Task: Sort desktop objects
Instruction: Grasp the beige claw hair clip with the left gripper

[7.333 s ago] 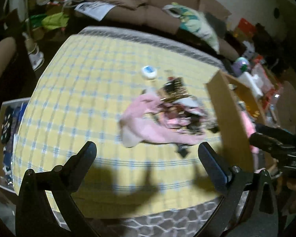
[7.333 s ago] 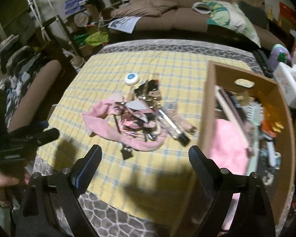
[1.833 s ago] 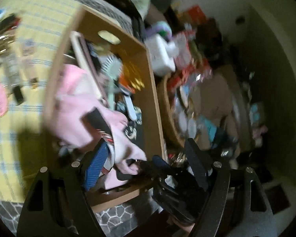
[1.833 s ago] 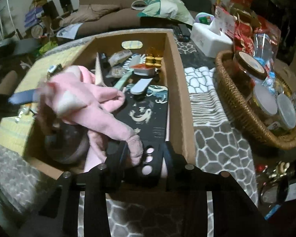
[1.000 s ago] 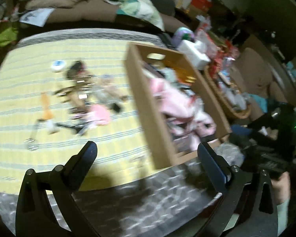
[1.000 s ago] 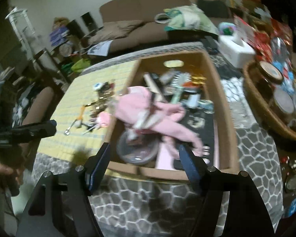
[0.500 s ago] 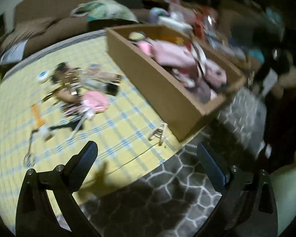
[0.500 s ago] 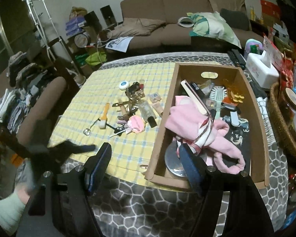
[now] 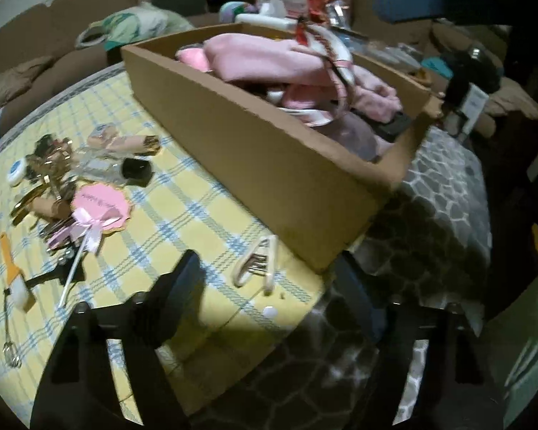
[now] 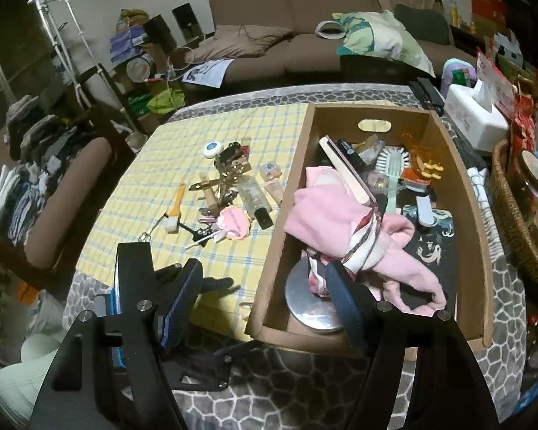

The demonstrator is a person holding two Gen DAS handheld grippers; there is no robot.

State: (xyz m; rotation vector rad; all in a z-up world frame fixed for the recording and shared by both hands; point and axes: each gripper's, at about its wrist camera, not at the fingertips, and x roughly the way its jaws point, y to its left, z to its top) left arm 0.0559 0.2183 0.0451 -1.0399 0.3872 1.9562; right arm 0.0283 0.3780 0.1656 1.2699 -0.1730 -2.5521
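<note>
Your left tongs (image 9: 269, 279) have just been closing, yet stay spread with nothing pinched, low over the white hair clip (image 9: 256, 263) at the tabletop's (image 9: 183, 215) near edge, beside the cardboard box (image 9: 269, 165). Your right tongs (image 10: 265, 301) stand spread and empty above the box's near-left corner.

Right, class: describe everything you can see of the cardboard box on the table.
The cardboard box is a long, shallow, open-topped tray of plain brown card with an oval handle slot in its far end. It sits flat, partly on the yellow checked cloth, heaped with a pink garment, a brush, a round metal lid and small items. No gripper touches it.
</note>
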